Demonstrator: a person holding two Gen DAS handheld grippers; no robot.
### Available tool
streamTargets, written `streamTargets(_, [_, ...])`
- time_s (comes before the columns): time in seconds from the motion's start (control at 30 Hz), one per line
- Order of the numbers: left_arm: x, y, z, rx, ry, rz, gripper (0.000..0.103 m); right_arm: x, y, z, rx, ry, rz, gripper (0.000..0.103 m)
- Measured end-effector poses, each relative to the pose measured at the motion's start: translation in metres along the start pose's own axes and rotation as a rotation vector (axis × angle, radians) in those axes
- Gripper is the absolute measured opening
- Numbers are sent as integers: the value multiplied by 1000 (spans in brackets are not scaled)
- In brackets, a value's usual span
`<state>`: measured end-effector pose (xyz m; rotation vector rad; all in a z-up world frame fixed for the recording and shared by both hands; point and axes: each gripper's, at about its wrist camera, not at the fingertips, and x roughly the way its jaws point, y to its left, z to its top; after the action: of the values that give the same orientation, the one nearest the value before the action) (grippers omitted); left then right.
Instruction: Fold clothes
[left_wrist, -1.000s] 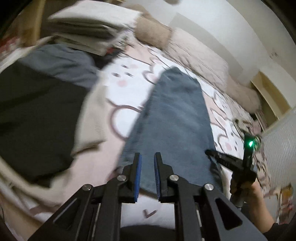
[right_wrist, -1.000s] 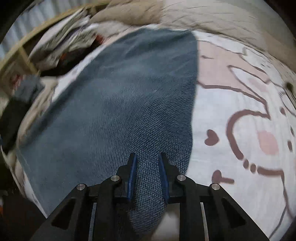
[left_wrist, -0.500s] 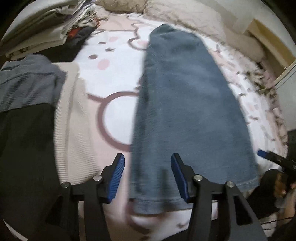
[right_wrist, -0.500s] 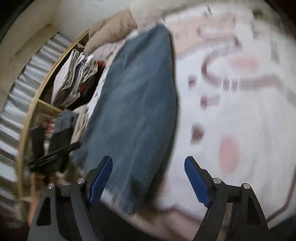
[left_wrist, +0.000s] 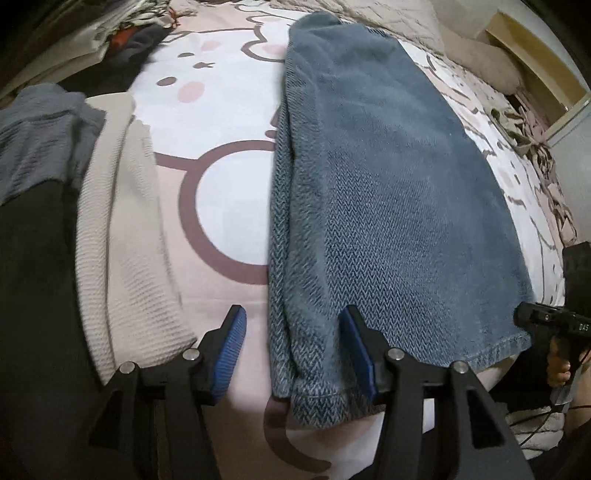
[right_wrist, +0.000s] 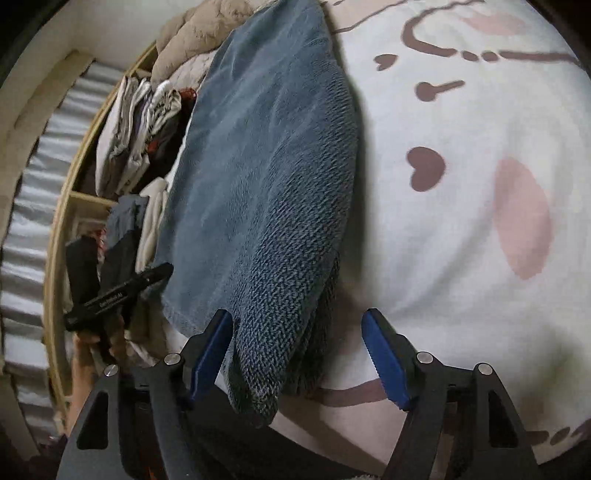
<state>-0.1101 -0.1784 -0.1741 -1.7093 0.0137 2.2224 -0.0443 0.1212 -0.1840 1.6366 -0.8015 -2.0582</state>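
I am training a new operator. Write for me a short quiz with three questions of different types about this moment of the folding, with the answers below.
1. True or false: the left gripper is shut on the blue garment.
2. Which item lies directly left of the blue garment, across a strip of bare sheet? A) cream knit B) a pillow C) a book
3. Fill in: the right gripper is ____.

Key: 1 false; 2 A; 3 open

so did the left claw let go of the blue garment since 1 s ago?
Yes. The left claw was pinched on the blue garment's hem; now open, straddling its left edge on the bedsheet.
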Motion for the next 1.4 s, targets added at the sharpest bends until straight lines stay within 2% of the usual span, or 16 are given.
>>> streamTargets(0.1, [0,3,1,-15,11,-23,51,5,8,-1,-42,27,-24,73])
streamTargets(0.17, [-1,4,1,-29,22,-54,39,8,13,-2,-70,44,-40,73])
streamTargets(0.2, [-1,3,1,-38,31,-80,25,11,16,-3,-88,49,-48,69])
streamTargets(0.23, [-1,2,1,-47,41,-106,15,12,16,-3,-85,48,-46,63])
streamTargets(0.27, [-3,1,3,-54,44,-115,15,14,16,-3,-83,46,-45,58])
streamTargets(0.33, [-6,0,5,-65,48,-129,11,16,11,0,-39,48,-12,23])
streamTargets(0.4, [-15,-3,6,-85,26,-139,10,17,1,3,38,55,46,18])
streamTargets(0.57, [-56,-29,5,-100,-61,-206,9,-13,9,12,15,29,120,15])
streamTargets(0.73, [-82,-84,-5,-78,-110,-316,9,-95,11,32,-50,-85,103,14])
streamTargets(0.87, [-89,-133,-27,-28,-93,-417,9,-163,-1,31,-71,-169,37,14])
streamTargets(1.03, [-68,-170,-62,-40,-26,-476,9,-207,-42,-7,-21,-171,-11,14])
streamTargets(1.13, [-39,-173,-76,-91,39,-449,9,-187,-71,-17,56,-138,-47,14])
streamTargets(1.23, [-25,-178,-85,-83,78,-375,10,-169,-86,-20,85,-111,-104,14])
streamTargets(1.3, [-33,-177,-86,-63,59,-320,14,-157,-91,-21,89,-95,-150,14])
streamTargets(1.4, [-64,-167,-70,-17,-37,-209,19,-140,-99,-21,96,-70,-217,14])
